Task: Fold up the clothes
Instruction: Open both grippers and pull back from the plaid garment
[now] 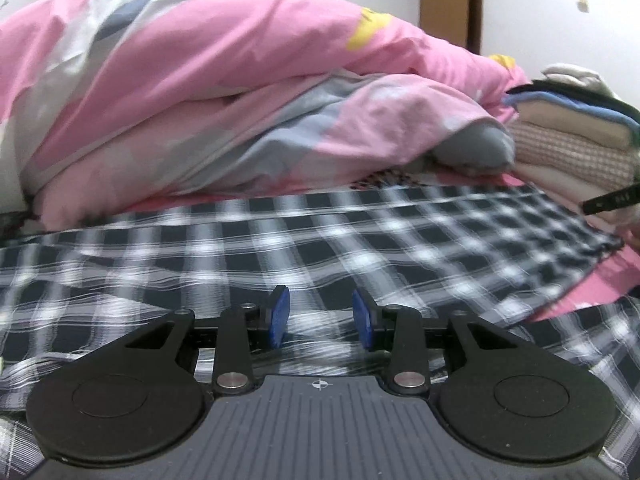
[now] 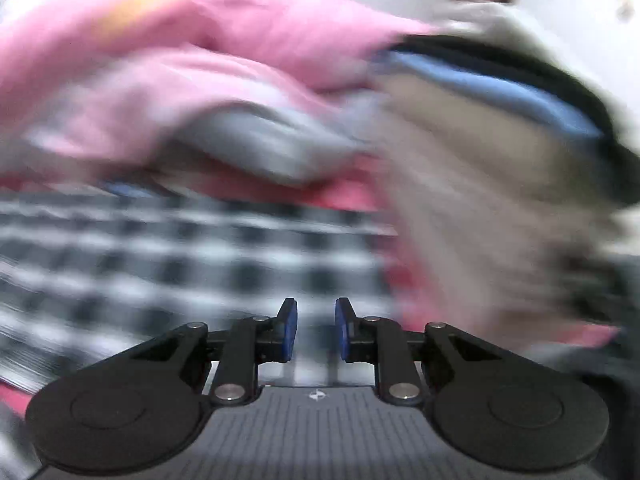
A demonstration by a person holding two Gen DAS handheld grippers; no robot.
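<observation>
While spread nearly flat across the bed, with a raised fold or ridge near its right end, the checked garment (image 1: 320, 240) lay directly below both claws. Left claw (image 1: 321, 322) held apart, empty, low over the cloth's near part; right claw (image 2: 316, 330) likewise parted with nothing between its pads, also over the check, though heavily blurred there. Judged to suit either a garment laid out for folding or one part-way folded; not settled by these views. For a clean fold: best gripped at matching points on an edge, lifted level, kept taut, laid over with edges aligned and wrinkles pressed out. Behind the checked garment, a bulky pink quilt (image 1: 224, 92) heaped, close enough to catch a lifted edge. Beyond the garment's right end, a stack of folded clothes (image 1: 572, 128), apt to be knocked. Under the garment, pink bedsheet (image 1: 592, 284) showing.
</observation>
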